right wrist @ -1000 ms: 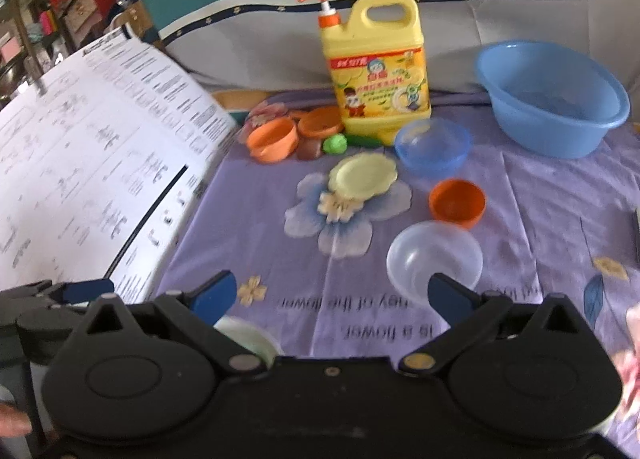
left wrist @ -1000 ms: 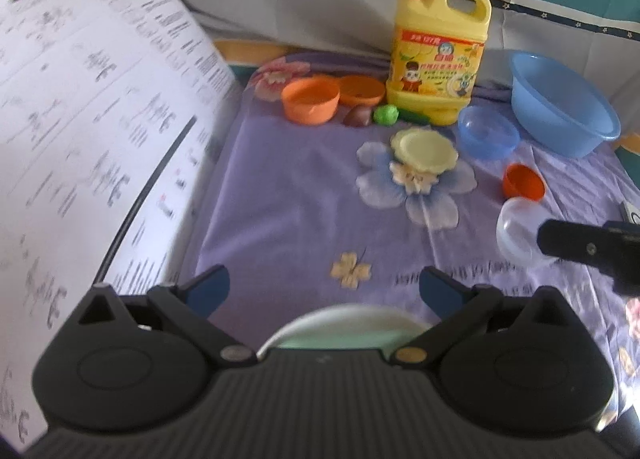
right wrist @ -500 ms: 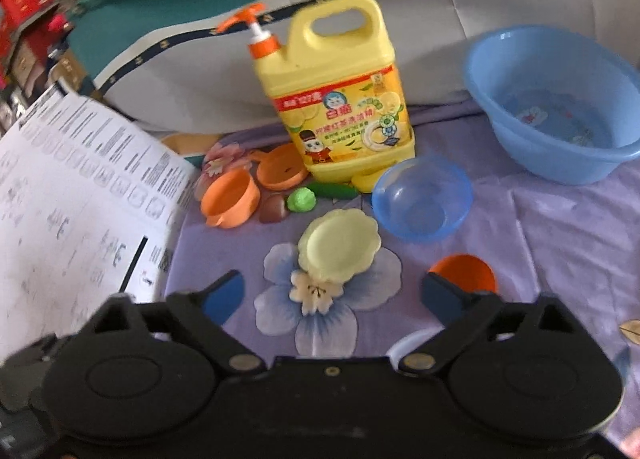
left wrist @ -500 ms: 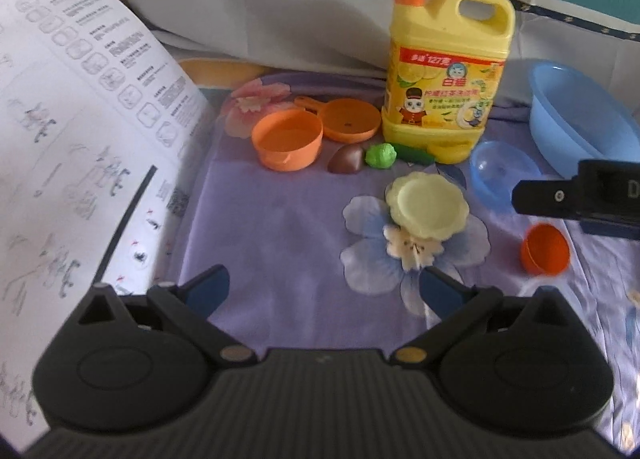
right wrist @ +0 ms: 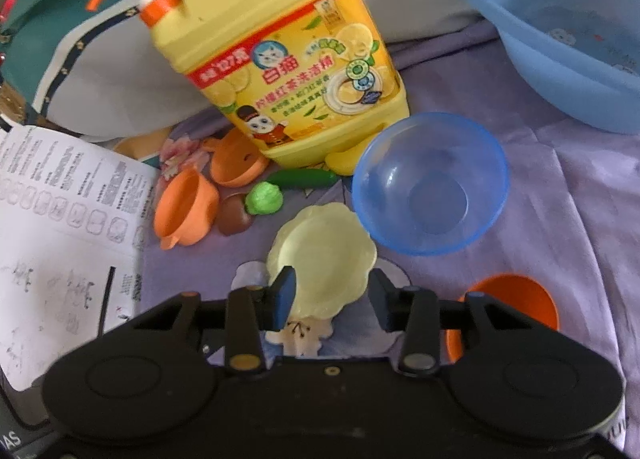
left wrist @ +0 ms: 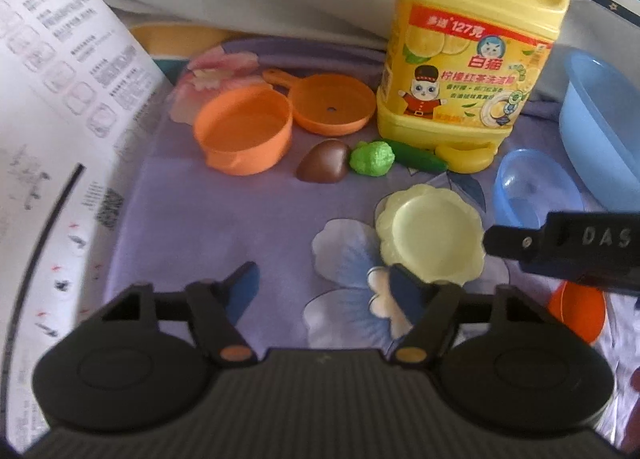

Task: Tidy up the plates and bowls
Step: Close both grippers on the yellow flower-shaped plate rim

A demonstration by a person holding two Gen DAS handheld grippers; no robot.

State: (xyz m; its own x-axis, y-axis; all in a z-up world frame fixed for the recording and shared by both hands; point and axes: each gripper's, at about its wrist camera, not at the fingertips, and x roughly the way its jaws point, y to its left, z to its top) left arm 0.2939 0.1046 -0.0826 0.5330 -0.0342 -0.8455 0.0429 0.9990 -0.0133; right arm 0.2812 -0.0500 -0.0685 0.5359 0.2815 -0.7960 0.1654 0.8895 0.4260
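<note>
A pale yellow scalloped plate [right wrist: 324, 259] lies on the purple flowered cloth; it also shows in the left wrist view [left wrist: 432, 233]. My right gripper [right wrist: 330, 295] is open and its fingers straddle the plate's near edge. My left gripper [left wrist: 324, 291] is open and empty, just left of the plate. A small blue bowl [right wrist: 430, 183] sits right of the plate, and a small orange bowl [right wrist: 516, 299] lies near right. An orange cup [left wrist: 244, 135] and an orange lid [left wrist: 332, 105] stand at the back left.
A big yellow detergent jug [left wrist: 472, 55] stands at the back, with a brown toy [left wrist: 324, 167], a green toy [left wrist: 372, 159] and a dark green pepper [left wrist: 420, 157] before it. A large blue basin [right wrist: 560, 27] is at the back right. A printed paper sheet [left wrist: 52, 131] rises on the left.
Both grippers have moved forward towards the yellow plate. The right gripper's fingers have narrowed and now flank the plate. The clear bowl has dropped out of view.
</note>
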